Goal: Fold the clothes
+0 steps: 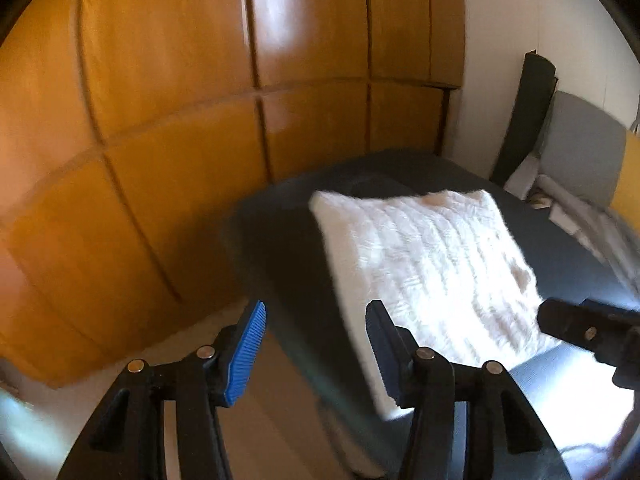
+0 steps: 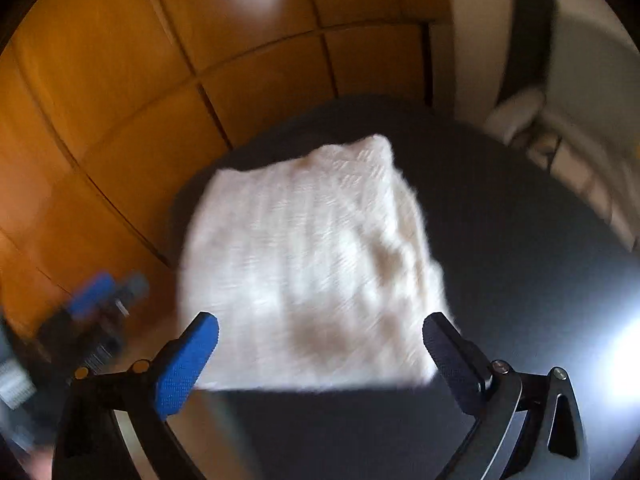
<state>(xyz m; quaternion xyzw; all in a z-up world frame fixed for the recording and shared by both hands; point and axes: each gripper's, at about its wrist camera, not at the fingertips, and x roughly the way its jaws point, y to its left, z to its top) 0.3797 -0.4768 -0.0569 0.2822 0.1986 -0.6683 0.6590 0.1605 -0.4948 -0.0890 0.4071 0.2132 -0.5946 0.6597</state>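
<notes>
**Folded white knit on the dark table, both grippers off it**

Looking down from both wrist cameras, the white knit garment (image 2: 308,264) sits as a tidy, roughly square bundle on the dark table (image 2: 520,240), toward the side nearest the wooden wardrobe (image 1: 168,120). Judging by how it lies, the fold looks basically finished.

The left gripper (image 1: 316,344) has its fingers apart with nothing between them. In its own view it hangs over the table's left edge, with bare floor (image 1: 272,420) below. The right gripper (image 2: 320,354) is spread wide at the near edge of the bundle. The cloth shows between its fingers in the picture, but the pads don't press on it.

Handling guess: it's a chunky, fuzzy ribbed knit, so soft, floppy and light. No stiffness at all, so lift one corner and the layers will slump and open up. It isn't slippery or fragile, though the ribbed pads could snag loose yarn. I'd pinch through all layers at the two near corners, or along a folded edge, never just the top layer.

Room-wise, the right half of the table is bare and lit by a bright glare. The bundle's left side is close to the table edge, so sliding that way risks it drooping off. There's a grey chair (image 1: 580,148) and some pale clutter at the far right.
</notes>
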